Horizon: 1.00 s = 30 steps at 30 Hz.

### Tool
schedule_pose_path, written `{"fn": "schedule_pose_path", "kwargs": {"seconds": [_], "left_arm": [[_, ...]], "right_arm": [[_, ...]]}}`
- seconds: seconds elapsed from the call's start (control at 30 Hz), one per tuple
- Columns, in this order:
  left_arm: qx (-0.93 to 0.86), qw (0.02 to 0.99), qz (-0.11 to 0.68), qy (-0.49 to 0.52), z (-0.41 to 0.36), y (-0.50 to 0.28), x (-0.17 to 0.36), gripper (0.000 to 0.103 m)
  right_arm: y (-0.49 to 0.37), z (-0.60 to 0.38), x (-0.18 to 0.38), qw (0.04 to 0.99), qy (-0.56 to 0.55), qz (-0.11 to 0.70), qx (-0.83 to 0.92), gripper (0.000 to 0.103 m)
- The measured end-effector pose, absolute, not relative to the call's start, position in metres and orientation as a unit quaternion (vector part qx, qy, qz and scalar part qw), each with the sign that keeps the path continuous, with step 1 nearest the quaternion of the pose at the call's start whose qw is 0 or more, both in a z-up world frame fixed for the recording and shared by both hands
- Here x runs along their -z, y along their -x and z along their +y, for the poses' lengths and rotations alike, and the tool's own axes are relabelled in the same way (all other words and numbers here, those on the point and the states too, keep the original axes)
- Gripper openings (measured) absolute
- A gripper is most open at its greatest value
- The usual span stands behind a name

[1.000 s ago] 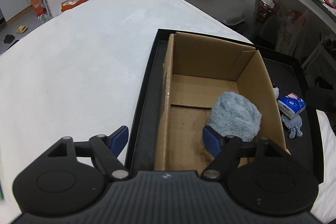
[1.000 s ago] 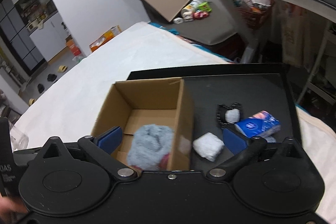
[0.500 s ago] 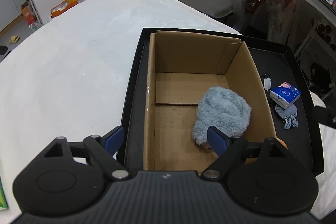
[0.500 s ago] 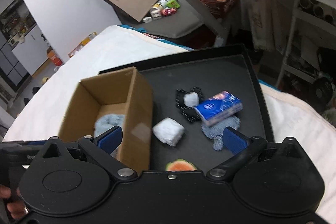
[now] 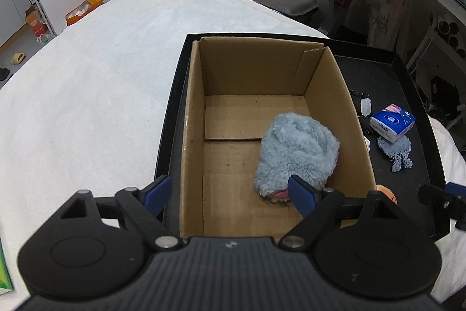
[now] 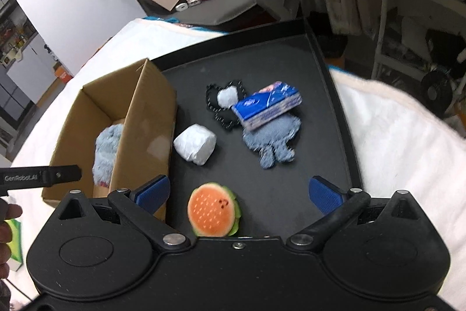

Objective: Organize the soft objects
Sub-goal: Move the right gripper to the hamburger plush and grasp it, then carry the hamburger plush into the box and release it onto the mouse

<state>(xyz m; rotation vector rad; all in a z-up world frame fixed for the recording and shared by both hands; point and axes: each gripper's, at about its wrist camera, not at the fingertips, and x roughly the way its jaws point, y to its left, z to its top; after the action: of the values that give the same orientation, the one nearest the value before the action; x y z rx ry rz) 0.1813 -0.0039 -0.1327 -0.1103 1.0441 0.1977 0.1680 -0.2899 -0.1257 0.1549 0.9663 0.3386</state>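
- readable text: the blue tissue pack (image 5: 392,122) shows "vinda"-like lettering, only "vind" is clear to me; the other gripper's finger bar poking into my right view at the left edge reads "genrobot.ai".
- my left gripper (image 5: 230,190) has its blue pads spread wide, nothing between them; it hangs over the near end of the cardboard box (image 5: 358,136).
- my right gripper (image 6: 240,194) is also spread wide and holds nothing; the burger plush (image 6: 213,210) sits on the tray between its pads, closer to the left pad, not touching either as far as i can tell.
- fluffy blue-grey plush (image 5: 297,153) lies inside the box on the floor, against the right wall, near-right part; long axis runs from near-left to far-right, pinkish end toward me.
- box stands open-topped on the left part of the black tray (image 6: 332,69), long axis running away from my left camera.
- on the tray right of the box: white wrapped bundle (image 6: 195,143) just beside the box wall, black stitched felt piece (image 6: 217,111) with a white patch, flat blue-grey felt toy (image 6: 272,140).
- tissue pack rests tilted on top of both felt pieces, long axis slanting up to the right in the right view.
- tray sits on a white fuzzy cover (image 5: 93,95).
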Motion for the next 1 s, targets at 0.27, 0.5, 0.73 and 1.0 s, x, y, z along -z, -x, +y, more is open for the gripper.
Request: {"fn": "schedule_pose_path", "kwargs": {"seconds": [0.27, 0.5, 0.73, 1.0], "left_arm": [[-0.088, 0.858, 0.502, 0.057, -0.008, -0.185, 0.136, 0.086], [-0.091, 0.857, 0.504, 0.053, -0.01, -0.186, 0.137, 0.086], [-0.089, 0.857, 0.504, 0.051, -0.009, -0.186, 0.137, 0.086], [-0.087, 0.856, 0.505, 0.062, -0.005, -0.184, 0.139, 0.086]], "right_arm": [[-0.157, -0.272, 0.145, 0.855, -0.05, 0.48, -0.192, 0.097], [-0.161, -0.255, 0.159, 0.844, -0.028, 0.498, -0.196, 0.088], [-0.169, -0.247, 0.175, 0.827, -0.03, 0.524, -0.199, 0.049], [-0.166, -0.249, 0.168, 0.832, -0.019, 0.522, -0.187, 0.037]]}}
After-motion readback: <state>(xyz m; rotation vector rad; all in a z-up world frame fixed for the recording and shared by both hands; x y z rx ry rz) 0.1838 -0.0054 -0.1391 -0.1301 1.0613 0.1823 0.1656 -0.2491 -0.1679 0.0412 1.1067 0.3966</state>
